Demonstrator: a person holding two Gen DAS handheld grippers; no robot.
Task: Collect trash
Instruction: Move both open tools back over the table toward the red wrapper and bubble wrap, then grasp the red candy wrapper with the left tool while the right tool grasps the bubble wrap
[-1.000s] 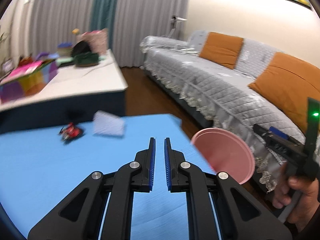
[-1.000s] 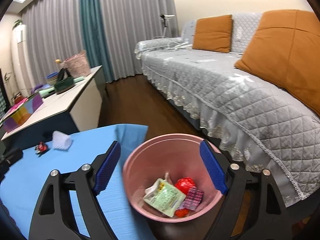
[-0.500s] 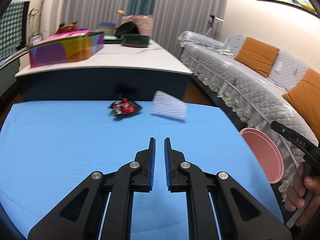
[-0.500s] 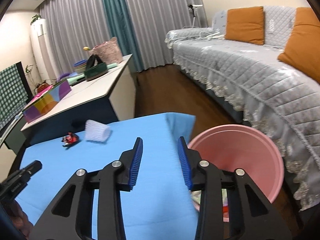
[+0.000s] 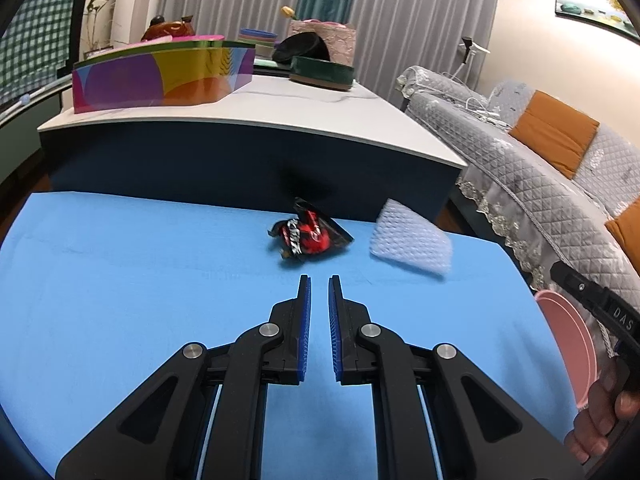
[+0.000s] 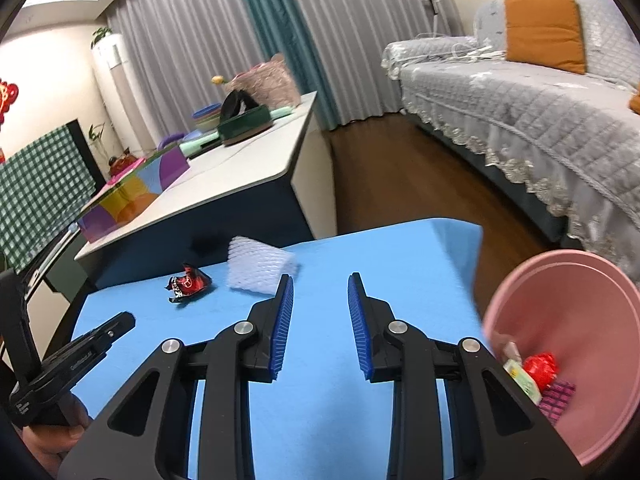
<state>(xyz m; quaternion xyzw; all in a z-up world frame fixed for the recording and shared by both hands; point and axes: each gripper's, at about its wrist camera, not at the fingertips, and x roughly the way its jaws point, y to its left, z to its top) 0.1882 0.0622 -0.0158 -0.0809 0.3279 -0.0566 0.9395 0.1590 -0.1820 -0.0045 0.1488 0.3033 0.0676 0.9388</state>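
Trash is being approached on the blue bench [image 5: 120,280], where a red wrapper [image 5: 310,236] and white foam sleeve [image 5: 410,242] are lying beyond the nearly closed, empty left claw [image 5: 319,284], while the empty right claw [image 6: 320,284] is being narrowed, so both could be nudged away rather than gripped.

left hand-held gripper [image 5: 319,280]: nearly closed, empty | red-black wrapper [image 5: 310,236] just ahead | white foam net [image 5: 410,242] beside it

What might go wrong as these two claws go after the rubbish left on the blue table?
The white foam net lies near the blue table's far edge; a nudge might push it off. The left gripper is nearly shut and must open before taking the red wrapper. The pink bin sits off the table's side, so drops could miss.
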